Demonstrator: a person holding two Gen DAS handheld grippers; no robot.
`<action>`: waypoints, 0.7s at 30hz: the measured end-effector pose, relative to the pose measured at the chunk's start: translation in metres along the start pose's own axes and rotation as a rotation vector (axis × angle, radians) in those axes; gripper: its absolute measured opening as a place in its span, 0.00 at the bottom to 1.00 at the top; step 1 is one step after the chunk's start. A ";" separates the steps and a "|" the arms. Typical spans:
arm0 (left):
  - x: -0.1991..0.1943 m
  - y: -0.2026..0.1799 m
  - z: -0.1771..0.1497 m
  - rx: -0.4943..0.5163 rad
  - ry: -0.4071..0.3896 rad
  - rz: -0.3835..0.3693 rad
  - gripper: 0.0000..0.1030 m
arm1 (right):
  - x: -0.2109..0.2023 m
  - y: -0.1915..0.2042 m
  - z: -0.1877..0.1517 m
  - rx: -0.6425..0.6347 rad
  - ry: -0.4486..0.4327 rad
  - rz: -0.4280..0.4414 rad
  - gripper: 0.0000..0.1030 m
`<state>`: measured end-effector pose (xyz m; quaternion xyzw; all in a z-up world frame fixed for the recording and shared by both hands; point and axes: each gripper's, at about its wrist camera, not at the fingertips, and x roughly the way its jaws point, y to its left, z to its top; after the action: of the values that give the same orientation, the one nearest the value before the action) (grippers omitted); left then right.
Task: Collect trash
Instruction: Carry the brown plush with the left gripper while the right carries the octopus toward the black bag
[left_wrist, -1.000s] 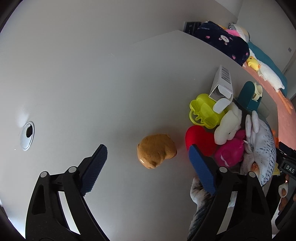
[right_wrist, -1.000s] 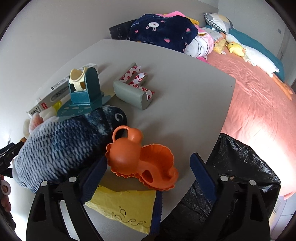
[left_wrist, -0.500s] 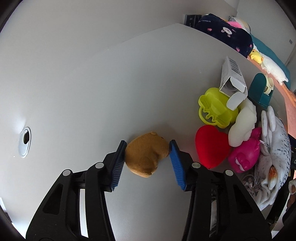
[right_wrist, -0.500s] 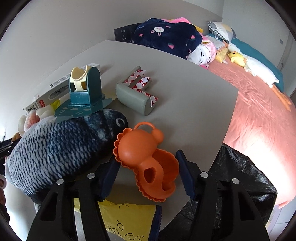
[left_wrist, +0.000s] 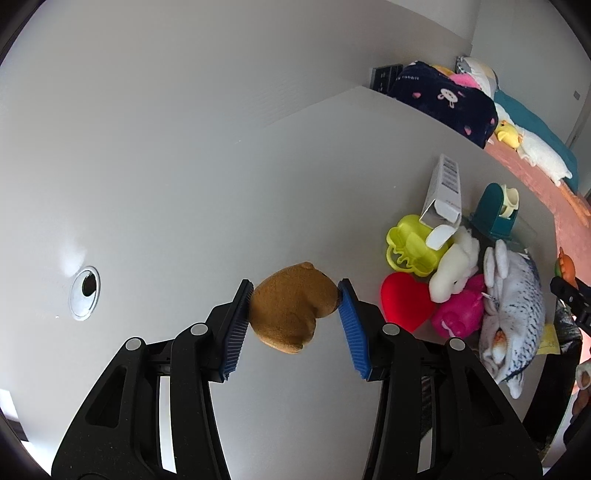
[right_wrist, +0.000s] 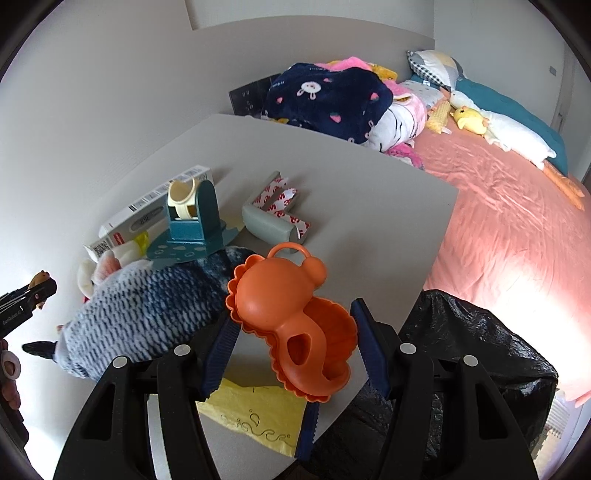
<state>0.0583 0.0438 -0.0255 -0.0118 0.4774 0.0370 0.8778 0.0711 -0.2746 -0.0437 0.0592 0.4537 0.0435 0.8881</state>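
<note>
My left claw squeezes a brown plush toy between its blue pads, one pad on each side, just over the grey tabletop. My right claw is shut on an orange plastic sand toy, and the toy tilts between the pads, over the tabletop's near edge.

Right of the brown plush toy lie a red heart, a yellow-green mold, a white plush and a pink toy, all bunched close. A white box leans over the mold. A big blue and white plush fish lies just beside the orange toy. A teal tape holder stands behind the fish. A grey corner piece lies near it. A yellow wrapper lies on the tabletop under my right claw. A black trash bag sits by the tabletop's edge, with a pink bed behind it.
</note>
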 end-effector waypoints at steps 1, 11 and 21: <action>-0.005 -0.001 0.001 -0.001 -0.010 -0.005 0.45 | -0.004 -0.001 0.000 0.003 -0.007 0.004 0.61; -0.043 -0.034 0.000 0.047 -0.057 -0.049 0.45 | -0.049 -0.020 -0.011 0.037 -0.081 0.029 0.61; -0.064 -0.097 -0.002 0.152 -0.074 -0.141 0.45 | -0.080 -0.060 -0.030 0.107 -0.119 0.010 0.61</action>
<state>0.0292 -0.0568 0.0253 0.0224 0.4440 -0.0609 0.8937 0.0014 -0.3419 -0.0062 0.1115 0.4015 0.0201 0.9088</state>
